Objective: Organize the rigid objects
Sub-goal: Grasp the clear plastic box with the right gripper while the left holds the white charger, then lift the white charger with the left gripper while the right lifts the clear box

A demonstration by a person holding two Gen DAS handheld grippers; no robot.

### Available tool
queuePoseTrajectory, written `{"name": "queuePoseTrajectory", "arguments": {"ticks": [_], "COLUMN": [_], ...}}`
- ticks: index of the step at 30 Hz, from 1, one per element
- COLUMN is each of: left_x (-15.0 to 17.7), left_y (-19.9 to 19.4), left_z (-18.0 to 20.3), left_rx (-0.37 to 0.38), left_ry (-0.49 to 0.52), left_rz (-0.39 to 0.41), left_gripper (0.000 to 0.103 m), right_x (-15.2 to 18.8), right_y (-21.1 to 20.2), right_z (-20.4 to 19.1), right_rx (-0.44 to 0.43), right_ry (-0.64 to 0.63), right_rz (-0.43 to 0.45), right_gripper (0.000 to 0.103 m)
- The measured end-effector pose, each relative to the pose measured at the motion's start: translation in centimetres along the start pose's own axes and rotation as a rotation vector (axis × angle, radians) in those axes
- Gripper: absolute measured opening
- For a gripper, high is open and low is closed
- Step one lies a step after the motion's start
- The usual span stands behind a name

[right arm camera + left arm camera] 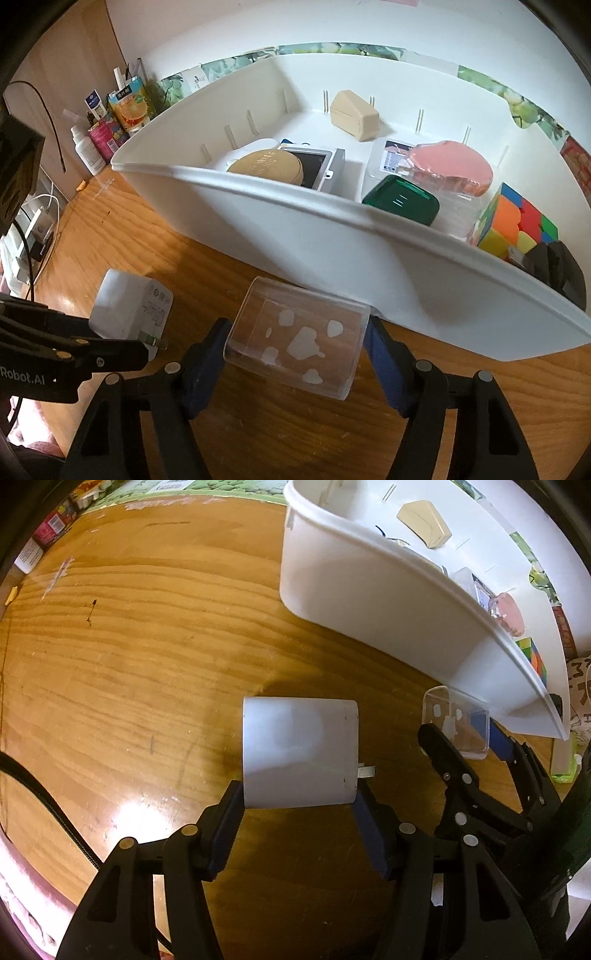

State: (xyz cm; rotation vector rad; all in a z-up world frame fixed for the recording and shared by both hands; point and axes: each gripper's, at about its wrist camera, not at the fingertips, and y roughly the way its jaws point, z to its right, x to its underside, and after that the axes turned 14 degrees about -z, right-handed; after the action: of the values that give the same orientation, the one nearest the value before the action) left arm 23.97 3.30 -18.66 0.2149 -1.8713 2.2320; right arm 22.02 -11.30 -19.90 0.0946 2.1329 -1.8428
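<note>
Bin [295, 236] is my reference: my left gripper [299, 794] clamps the charger [299, 751] and my right gripper [295, 332] brackets the clear box [295, 343] just before its wall, both ready for loading.

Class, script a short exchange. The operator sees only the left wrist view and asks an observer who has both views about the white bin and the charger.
Operator: The white bin's near wall blocks my view. What lies just behind it?
Observer: A dark green case lies right behind that wall, next to a multicoloured cube.
Operator: My left gripper holds the white charger. I see its plug face only edge-on. Is anything on it?
Observer: Yes, the plug face carries small grey print beside the prongs.
</note>
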Motion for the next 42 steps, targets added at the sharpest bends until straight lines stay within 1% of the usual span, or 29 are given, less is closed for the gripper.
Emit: {"name": "queuePoseTrajectory", "arguments": {"ticks": [9,14,19,23,29,31,33,35,36,38,39,40,41,42], "left_x": [2.7,4.7,6.1,6.4,6.6,6.8,6.8,6.2,6.1,6.0,6.0,5.9,5.8,5.6], "left_y": [0.9,0.9,0.7,-0.3,-1.7,-1.3,-2.0,-2.0,-2.3,-4.0,-4.4,-5.2,-7.4,-8.5], "left_z": [-1.5,-2.3,-3.6,-3.8,-4.6,-5.2,-4.9,-3.8,-3.8,-3.4,-3.4,-3.4,-2.9,-2.9], "left_rx": [-0.004,-0.004,0.028,0.036,0.06,0.065,0.074,0.081,0.081,0.083,0.09,0.146,0.151,0.165], "left_ry": [-0.029,-0.053,-0.094,-0.106,-0.098,-0.09,-0.086,-0.081,-0.078,-0.074,-0.071,-0.055,-0.059,-0.055], "left_rz": [-0.025,-0.015,-0.01,0.019,0.071,0.075,0.079,0.09,0.095,0.104,0.11,0.137,0.146,0.167], "left_gripper": [0.062,0.062,0.061,0.061,0.06,0.06,0.06,0.06,0.059,0.059,0.024,0.017,0.016,0.015], "right_x": [1.4,2.5,3.4,4.1,5.3,5.6,6.1,6.3,6.4,6.5,6.6,6.6,6.7,6.7], "right_y": [-0.6,-1.2,-2.5,-4.2,-7.0,-7.8,-8.6,-9.2,-9.4,-10.0,-10.3,-10.7,-11.0,-11.3], "right_z": [0.0,-0.6,-1.6,-2.3,-2.9,-2.8,-2.7,-2.6,-2.6,-2.5,-2.5,-2.4,-2.4,-2.3], "right_rx": [-0.036,-0.065,-0.08,-0.08,-0.027,-0.002,0.029,0.041,0.045,0.058,0.067,0.073,0.075,0.079], "right_ry": [0.014,-0.001,-0.04,-0.078,-0.144,-0.164,-0.17,-0.165,-0.165,-0.162,-0.159,-0.154,-0.153,-0.151], "right_rz": [-0.022,-0.028,-0.005,0.036,0.112,0.132,0.144,0.15,0.154,0.164,0.166,0.171,0.174,0.179], "right_gripper": [0.071,0.071,0.07,0.07,0.07,0.07,0.07,0.07,0.07,0.07,0.07,0.07,0.07,0.07]}}
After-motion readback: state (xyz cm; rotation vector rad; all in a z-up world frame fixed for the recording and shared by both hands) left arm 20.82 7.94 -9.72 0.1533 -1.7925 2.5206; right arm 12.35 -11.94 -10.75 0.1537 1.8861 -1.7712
